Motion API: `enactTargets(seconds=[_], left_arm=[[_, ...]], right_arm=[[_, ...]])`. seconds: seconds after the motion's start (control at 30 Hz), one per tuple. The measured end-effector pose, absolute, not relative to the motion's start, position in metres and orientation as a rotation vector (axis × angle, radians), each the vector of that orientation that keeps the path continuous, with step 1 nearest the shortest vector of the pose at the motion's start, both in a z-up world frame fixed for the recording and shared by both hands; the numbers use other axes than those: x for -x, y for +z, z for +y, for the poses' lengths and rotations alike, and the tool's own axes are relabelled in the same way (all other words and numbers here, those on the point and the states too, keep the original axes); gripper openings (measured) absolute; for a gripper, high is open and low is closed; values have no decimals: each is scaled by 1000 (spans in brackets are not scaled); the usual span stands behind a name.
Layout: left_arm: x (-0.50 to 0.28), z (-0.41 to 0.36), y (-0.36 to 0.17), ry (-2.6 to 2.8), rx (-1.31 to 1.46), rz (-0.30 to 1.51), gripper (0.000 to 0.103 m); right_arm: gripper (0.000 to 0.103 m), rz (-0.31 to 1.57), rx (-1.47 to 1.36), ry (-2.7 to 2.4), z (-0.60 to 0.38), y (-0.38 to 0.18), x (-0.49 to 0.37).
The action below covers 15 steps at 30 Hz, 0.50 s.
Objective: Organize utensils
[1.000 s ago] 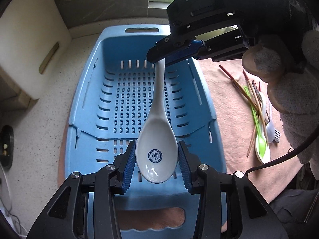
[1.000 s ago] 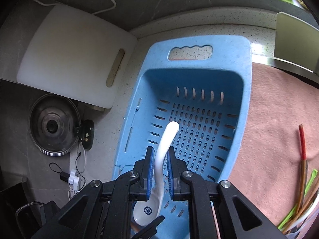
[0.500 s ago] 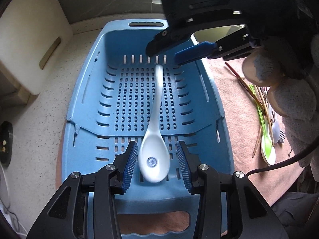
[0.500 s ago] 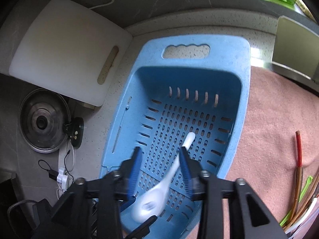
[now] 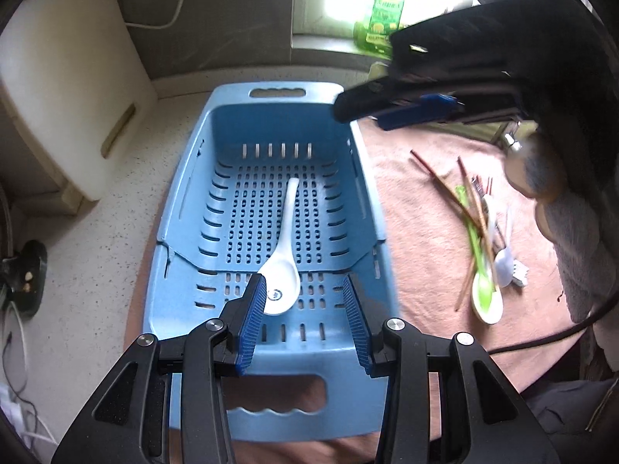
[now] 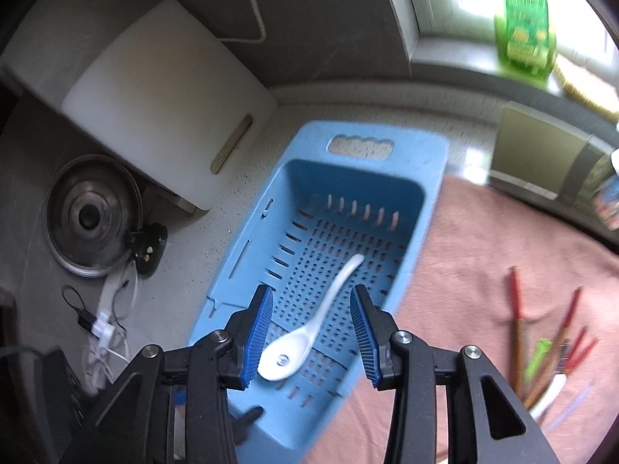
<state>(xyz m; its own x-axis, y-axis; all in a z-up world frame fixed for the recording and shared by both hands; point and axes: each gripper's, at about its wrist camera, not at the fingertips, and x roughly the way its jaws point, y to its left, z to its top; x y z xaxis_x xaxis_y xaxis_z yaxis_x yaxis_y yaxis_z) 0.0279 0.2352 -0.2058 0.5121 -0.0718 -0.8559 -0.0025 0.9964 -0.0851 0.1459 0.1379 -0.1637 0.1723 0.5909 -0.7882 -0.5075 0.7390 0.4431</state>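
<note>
Blue slotted basket [image 5: 271, 116] fills frame centre; white ceramic spoon [image 5: 284, 247] lies flat on its floor, bowl toward the bottom. My left gripper [image 5: 305, 309] and right gripper [image 6: 311, 334] both gape, empty. Remaining utensils [image 5: 479, 232] piled right on pink mat. Spoon looks glazed, slippery, chippable; pinch mid-handle.
</note>
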Motion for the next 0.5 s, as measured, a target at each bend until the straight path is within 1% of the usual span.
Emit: enactTargets(seconds=[0.23,0.3,0.37,0.5], left_arm=[[-19,211,-203,-83,100,1036,40],[-16,203,-203,-88,92,1041,40],[-15,194,-206,-95,87,1048,40],[-15,177,-210,-114,99,1060,40]], right_arm=[[39,1055,-55,733,69,-150,-129],[43,1027,-62,714,43,-150,-126],[45,1025,-72,701,20,-153,-125],[46,1019,-75,641,-27,-162,-123]])
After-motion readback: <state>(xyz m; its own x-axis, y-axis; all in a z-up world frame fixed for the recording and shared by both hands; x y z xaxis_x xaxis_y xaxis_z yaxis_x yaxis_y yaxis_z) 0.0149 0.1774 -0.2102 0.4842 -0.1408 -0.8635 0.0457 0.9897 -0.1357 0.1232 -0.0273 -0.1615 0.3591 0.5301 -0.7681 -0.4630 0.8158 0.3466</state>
